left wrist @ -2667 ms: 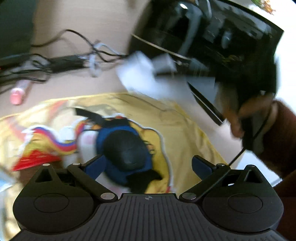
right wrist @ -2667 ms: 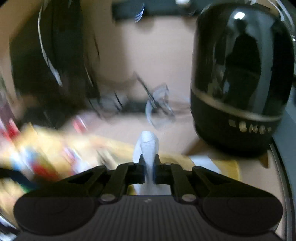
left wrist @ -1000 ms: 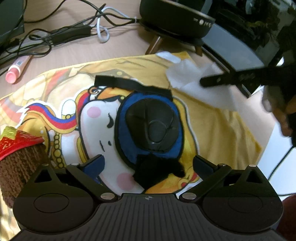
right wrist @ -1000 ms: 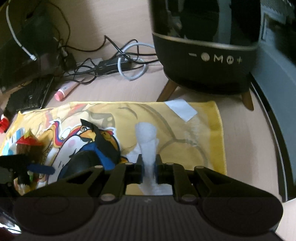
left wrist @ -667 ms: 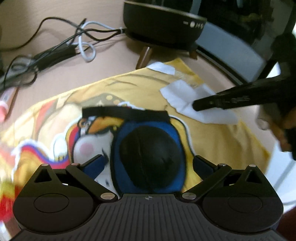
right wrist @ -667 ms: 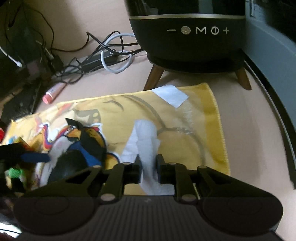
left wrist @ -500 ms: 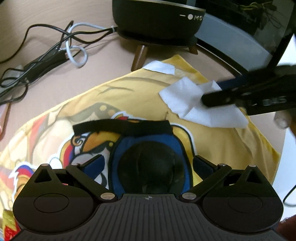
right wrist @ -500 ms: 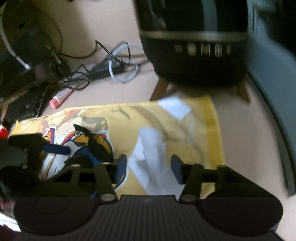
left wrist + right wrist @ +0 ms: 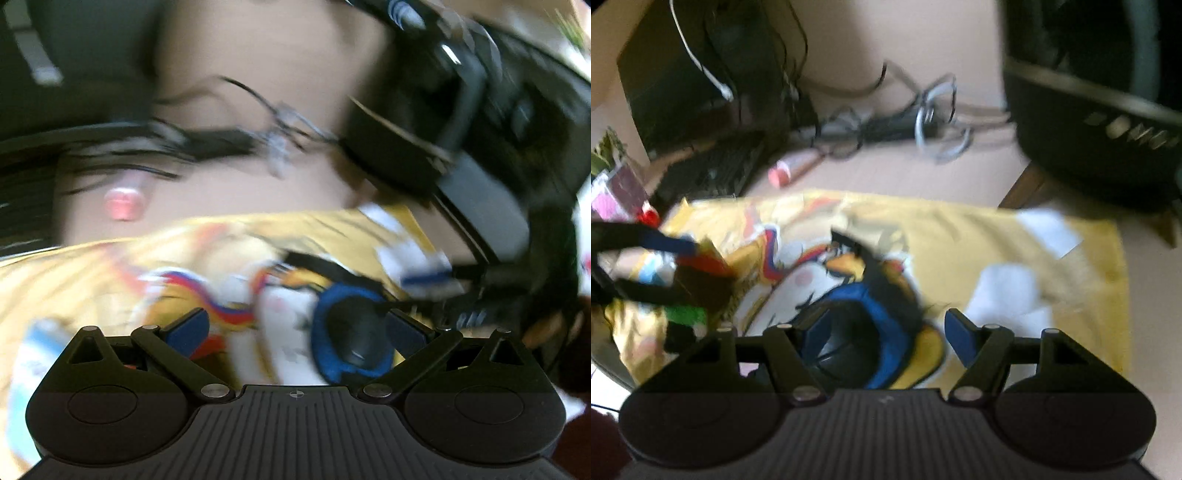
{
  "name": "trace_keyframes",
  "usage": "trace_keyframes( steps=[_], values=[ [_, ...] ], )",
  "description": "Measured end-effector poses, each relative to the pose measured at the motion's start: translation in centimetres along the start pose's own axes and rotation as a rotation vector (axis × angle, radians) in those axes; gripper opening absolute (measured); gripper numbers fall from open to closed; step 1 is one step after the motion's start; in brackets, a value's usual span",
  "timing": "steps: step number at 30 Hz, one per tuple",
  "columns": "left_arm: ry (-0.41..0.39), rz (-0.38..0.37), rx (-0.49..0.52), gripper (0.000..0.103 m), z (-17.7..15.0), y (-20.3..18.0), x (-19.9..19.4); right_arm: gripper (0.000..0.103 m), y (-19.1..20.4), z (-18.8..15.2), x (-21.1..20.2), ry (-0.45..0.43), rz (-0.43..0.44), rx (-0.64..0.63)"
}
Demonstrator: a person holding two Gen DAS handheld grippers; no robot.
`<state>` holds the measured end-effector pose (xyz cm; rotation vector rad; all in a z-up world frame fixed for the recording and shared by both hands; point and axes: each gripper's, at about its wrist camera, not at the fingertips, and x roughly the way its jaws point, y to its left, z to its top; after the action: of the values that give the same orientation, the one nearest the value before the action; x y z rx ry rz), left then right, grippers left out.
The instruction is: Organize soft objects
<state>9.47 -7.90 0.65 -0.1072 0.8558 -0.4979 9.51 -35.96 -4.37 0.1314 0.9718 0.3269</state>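
Two views disagreed in sharpness: the left wrist picture was badly smeared, the right one only softly blurred. Only the right wrist view showed the white tissue (image 9: 1008, 295) plainly, lying flat and released on the yellow cartoon cloth (image 9: 960, 236) toward the cloth's right edge, with a smaller white patch (image 9: 1049, 230) near its far right corner. That view also showed a keyboard (image 9: 713, 166) and a pink-capped tube (image 9: 786, 170) on the worktop (image 9: 960, 173) beyond the cloth's far edge, beside tangled cables (image 9: 923, 122), and a black speaker on wooden legs (image 9: 1100, 122) at the far right. The right gripper (image 9: 875, 336) hung over the blue-and-black eye mask (image 9: 857, 332), jaws spread wide and gripping nothing. At the cloth's left edge the left gripper (image 9: 670, 269) appeared side-on with a brown, red and green knitted toy (image 9: 698, 284) at its jaws; whether they touched it was unclear.

The left wrist view alone showed its own jaws parted, the left gripper (image 9: 295, 328) above the cloth (image 9: 295, 229), the mask (image 9: 351, 332) ahead and the right gripper (image 9: 432, 288) at the right.
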Motion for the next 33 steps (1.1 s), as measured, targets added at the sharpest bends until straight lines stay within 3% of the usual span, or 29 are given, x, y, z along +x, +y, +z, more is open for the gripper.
trace_keyframes(
  steps=[1,5,8,10,13,15,17,19,21,23,24,26,33],
  values=[
    [-0.019,0.028,-0.03,0.103,-0.2,0.8,-0.8,0.076,-0.1,0.2,0.7,0.017,0.019,0.035],
    [-0.004,0.133,-0.136,0.103,-1.7,3.8,-2.5,0.073,0.3,1.3,2.8,0.066,0.107,0.128],
    [0.036,0.164,-0.183,0.103,-2.9,4.7,-2.3,0.071,2.4,1.8,3.8,0.066,0.191,0.087],
    [0.055,0.165,-0.19,0.103,-3.1,4.7,-1.9,0.069,3.9,2.2,4.3,0.058,0.192,0.022],
    [0.065,0.173,-0.145,0.103,-2.9,3.7,-2.0,0.067,4.4,2.4,2.4,0.004,0.105,-0.059],
    [0.054,0.185,-0.121,0.103,-2.9,3.5,-2.5,0.072,3.4,2.2,-0.4,-0.066,0.018,-0.09],
    [0.044,0.184,-0.138,0.103,-3.0,3.8,-2.8,0.076,2.2,1.6,-2.6,-0.104,-0.116,-0.139],
    [0.033,0.167,-0.185,0.103,-3.0,4.2,-2.7,0.076,1.1,0.7,-3.1,-0.082,-0.214,-0.175],
    [0.034,0.151,-0.23,0.103,-3.0,4.5,-2.6,0.07,-0.2,-0.6,-2.4,-0.03,-0.279,-0.153],
    [0.029,0.136,-0.254,0.103,-2.9,4.7,-2.8,0.039,-1.0,-1.5,-1.3,0.008,-0.314,-0.116],
    [0.024,0.134,-0.254,0.103,-2.9,4.7,-3.2,0.034,-1.3,-1.8,-0.7,0.024,-0.322,-0.088],
    [0.018,0.15,-0.251,0.103,-3.1,4.8,-4.1,0.015,-1.1,-1.9,-0.2,0.01,-0.312,-0.028],
    [-0.018,0.191,-0.268,0.103,-5.4,6.2,-9.4,0.013,3.5,-0.4,-2.7,-0.133,-0.126,0.097]
  ],
)
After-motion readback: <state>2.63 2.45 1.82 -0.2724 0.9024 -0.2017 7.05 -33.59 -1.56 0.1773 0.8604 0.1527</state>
